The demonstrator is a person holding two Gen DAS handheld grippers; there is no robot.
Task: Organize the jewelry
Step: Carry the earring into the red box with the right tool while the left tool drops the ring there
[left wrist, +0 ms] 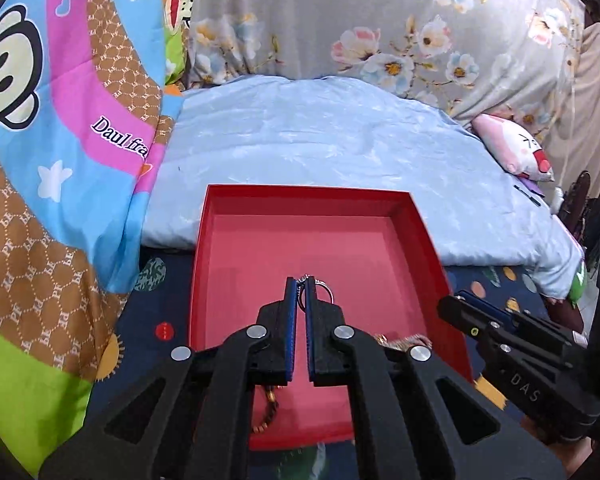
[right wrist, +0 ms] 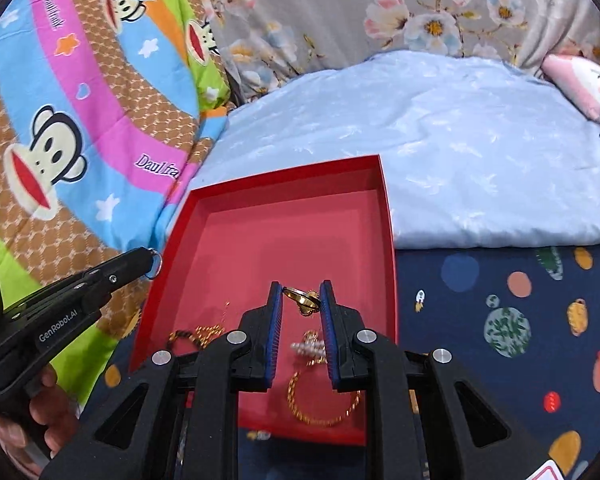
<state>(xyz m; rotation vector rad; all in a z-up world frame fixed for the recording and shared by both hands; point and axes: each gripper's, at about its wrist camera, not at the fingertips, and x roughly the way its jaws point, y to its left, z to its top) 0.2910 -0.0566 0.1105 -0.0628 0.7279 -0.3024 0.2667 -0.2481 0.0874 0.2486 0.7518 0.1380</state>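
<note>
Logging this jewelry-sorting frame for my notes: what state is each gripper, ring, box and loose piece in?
Left gripper: shut on silver ring.
Silver ring: pinched at the fingertips, above the box.
Right gripper: shut on gold ring.
Gold ring: held between the pads, above the box.
Red box: open, lidless.
Gold chain: lying loose in the box.
Pearl piece: lying in the box.

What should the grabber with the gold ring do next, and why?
Probably lower a little and open. The right gripper pinches the gold ring above the red box, where a gold chain already lies. The left gripper holds a silver ring over the box too.
</note>
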